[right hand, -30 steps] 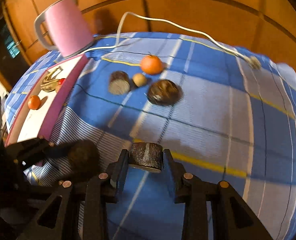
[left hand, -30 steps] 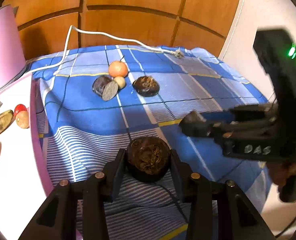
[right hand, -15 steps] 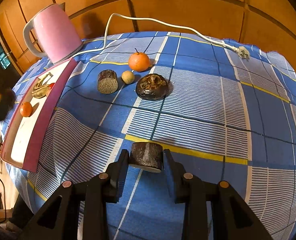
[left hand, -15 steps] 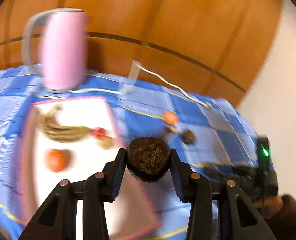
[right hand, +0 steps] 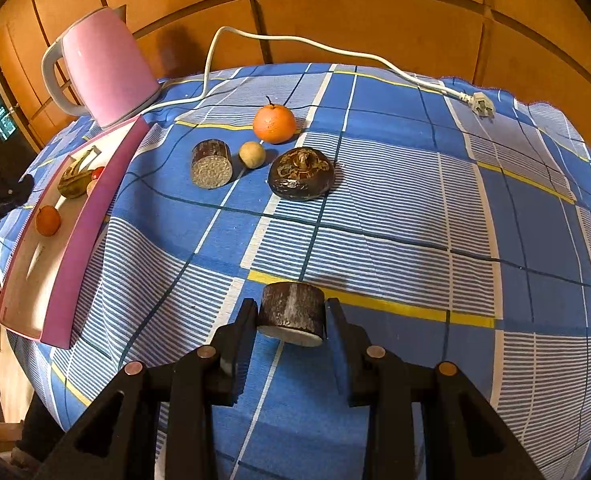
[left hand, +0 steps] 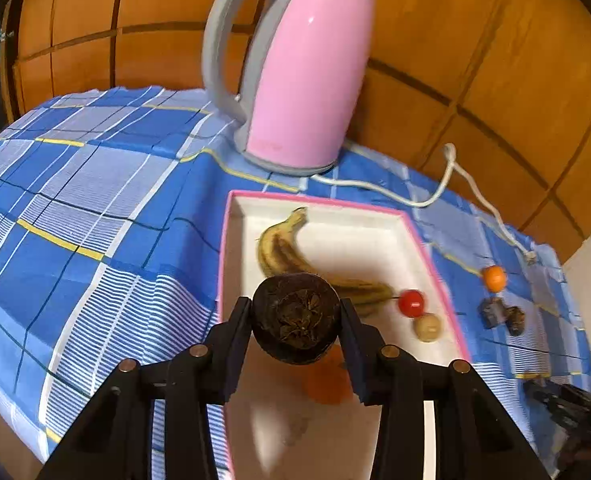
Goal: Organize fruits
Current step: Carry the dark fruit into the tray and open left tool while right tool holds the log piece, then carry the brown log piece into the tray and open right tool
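Orange wood panelling (right hand: pixel 375 20) closed the room behind a table under a blue checked cloth (right hand: pixel 415 220); a pink kettle (left hand: pixel 307 76) stood at the back, its white cord (right hand: pixel 295 40) trailing across the cloth, unplugged.

My left gripper (left hand: pixel 295 316) was pinching a dark round fruit (left hand: pixel 296 317) between both fingers, held in the air above the near end of the pink-rimmed white tray (left hand: pixel 435 276); I judged that I carried it there because the tray was where the fruits were being gathered, for a banana (left hand: pixel 283 252), a small red fruit (left hand: pixel 410 303), a small tan fruit (left hand: pixel 427 327) and an orange fruit (left hand: pixel 327 380) already lay inside; setting it in a bare patch would keep it off the others.

My right gripper (right hand: pixel 291 316) was pressed onto a short dark cylindrical piece (right hand: pixel 291 314), low over the cloth; whether it touched the cloth I could not tell; I took it to be next in line.

Still loose on the cloth, close together, were an orange (right hand: pixel 274 123), a tan ball (right hand: pixel 251 154), a second dark cylinder (right hand: pixel 211 164) and another dark round fruit (right hand: pixel 301 179), well apart from the tray.
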`<state>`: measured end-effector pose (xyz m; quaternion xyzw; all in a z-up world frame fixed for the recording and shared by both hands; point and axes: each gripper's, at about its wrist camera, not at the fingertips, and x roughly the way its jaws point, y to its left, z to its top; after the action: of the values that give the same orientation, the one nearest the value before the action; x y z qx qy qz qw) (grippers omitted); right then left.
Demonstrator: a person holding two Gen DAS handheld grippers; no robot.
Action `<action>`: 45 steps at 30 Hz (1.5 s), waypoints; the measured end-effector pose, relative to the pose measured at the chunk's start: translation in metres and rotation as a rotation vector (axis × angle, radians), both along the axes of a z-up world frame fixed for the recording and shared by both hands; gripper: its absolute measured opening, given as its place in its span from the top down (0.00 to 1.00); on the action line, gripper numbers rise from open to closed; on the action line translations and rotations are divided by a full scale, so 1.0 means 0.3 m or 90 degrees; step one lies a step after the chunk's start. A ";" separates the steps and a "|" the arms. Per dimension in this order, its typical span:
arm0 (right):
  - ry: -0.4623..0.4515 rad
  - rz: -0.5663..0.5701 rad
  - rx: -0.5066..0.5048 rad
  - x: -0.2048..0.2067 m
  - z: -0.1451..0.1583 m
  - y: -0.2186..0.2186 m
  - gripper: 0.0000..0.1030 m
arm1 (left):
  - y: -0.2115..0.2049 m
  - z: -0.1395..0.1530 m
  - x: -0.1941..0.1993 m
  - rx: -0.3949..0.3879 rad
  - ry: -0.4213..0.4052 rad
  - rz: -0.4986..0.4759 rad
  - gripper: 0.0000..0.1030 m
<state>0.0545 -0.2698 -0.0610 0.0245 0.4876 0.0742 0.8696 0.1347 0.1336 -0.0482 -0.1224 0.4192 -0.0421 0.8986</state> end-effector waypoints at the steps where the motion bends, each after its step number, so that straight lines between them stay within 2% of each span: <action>1: 0.001 0.000 0.000 0.001 -0.001 -0.001 0.67 | 0.001 -0.010 0.009 0.001 0.003 0.001 0.58; 5: 0.002 -0.001 0.001 0.003 -0.002 0.000 0.67 | 0.003 -0.028 0.018 0.001 0.008 0.011 0.46; 9: 0.001 -0.002 -0.001 0.004 -0.003 0.001 0.67 | -0.013 -0.008 0.002 0.030 -0.002 0.029 0.45; 12: 0.001 -0.003 -0.001 0.004 -0.003 0.001 0.67 | -0.015 0.019 -0.032 0.063 -0.012 0.068 0.44; 16: 0.001 -0.004 -0.001 0.005 -0.003 0.001 0.67 | -0.017 0.046 -0.094 0.060 -0.019 0.090 0.38; 29: -0.006 -0.017 -0.006 0.006 0.010 0.009 0.67 | -0.142 0.106 -0.263 0.048 -0.037 0.025 0.36; 38: -0.031 0.003 -0.005 -0.010 0.065 0.053 0.67 | -0.180 0.102 -0.290 0.044 -0.031 0.002 0.36; 45: -0.022 0.021 -0.008 -0.013 0.057 0.090 0.67 | -0.173 0.086 -0.300 0.039 -0.022 0.001 0.36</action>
<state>0.0508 -0.2428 -0.0440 0.0096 0.4735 0.0860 0.8765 0.0448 0.0818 -0.0223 -0.0942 0.4048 -0.0307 0.9090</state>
